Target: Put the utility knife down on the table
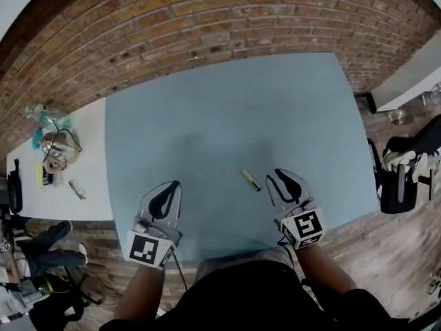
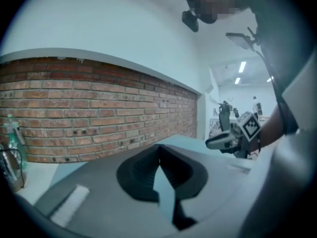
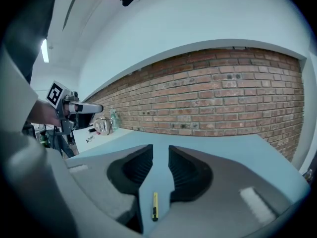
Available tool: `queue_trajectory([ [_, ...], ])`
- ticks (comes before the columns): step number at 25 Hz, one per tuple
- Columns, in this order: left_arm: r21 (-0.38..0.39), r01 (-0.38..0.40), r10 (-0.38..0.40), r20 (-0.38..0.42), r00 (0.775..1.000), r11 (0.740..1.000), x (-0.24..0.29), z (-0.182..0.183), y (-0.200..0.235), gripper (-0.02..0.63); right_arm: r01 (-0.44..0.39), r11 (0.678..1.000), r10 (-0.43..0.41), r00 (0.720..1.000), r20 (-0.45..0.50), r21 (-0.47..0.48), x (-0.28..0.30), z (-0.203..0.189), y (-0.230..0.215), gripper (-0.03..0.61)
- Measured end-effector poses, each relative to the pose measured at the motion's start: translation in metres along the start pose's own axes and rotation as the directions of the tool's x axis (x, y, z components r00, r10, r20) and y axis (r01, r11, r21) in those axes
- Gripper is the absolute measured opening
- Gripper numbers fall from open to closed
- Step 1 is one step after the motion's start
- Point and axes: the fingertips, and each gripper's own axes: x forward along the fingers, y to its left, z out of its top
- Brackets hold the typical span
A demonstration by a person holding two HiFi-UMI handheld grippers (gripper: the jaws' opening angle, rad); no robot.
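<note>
slim yellow utility knife [image 1: 251, 180] on pale-blue table [image 1: 227, 109], 9 o'clock of right gripper [image 1: 277, 174] | right jaws spread, empty | left gripper [image 1: 174, 185] jaws pressed together

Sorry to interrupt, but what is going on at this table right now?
A person holds a gripper in each hand over the blue table. The yellow knife lies flat on the table, not held by either gripper. The right gripper hovers close beside it with its jaws apart and nothing in them. The left gripper is shut and empty, further off. The knife looks already put down.
</note>
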Motion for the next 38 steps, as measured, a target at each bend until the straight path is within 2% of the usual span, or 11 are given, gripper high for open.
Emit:
queue_trajectory([
  [9,0.018,0.008,-0.009,0.057,0.998,1.0,-0.016,0.022,-0.007,-0.014,0.068,0.997,-0.063,0.993,0.1,-0.047,-0.041,0.035,0.0,0.079],
  [14,0.026,0.051,-0.053,0.091,0.994,0.998,-0.024,0.028,-0.024,-0.014,0.12,0.991,-0.106,0.978,0.18,-0.066,-0.067,0.057,-0.001,0.019],
  [15,0.026,0.057,-0.06,0.094,0.994,0.998,-0.026,0.029,-0.026,-0.014,0.117,0.991,-0.102,0.976,0.193,-0.07,-0.069,0.062,0.001,0.003],
  [20,0.001,0.06,-0.059,0.096,0.994,0.998,-0.036,0.025,-0.027,-0.014,0.095,0.99,-0.064,0.96,0.273,-0.102,-0.076,0.088,0.015,0.002],
  [30,0.007,0.051,-0.052,0.136,0.989,0.999,-0.034,0.036,-0.023,-0.014,0.08,0.993,-0.048,0.948,0.314,-0.09,-0.073,0.092,0.019,0.002],
  [38,0.013,0.077,-0.078,0.128,0.989,0.997,-0.029,0.03,-0.034,-0.014,0.098,0.991,-0.063,0.948,0.311,-0.097,-0.08,0.084,0.016,0.002],
])
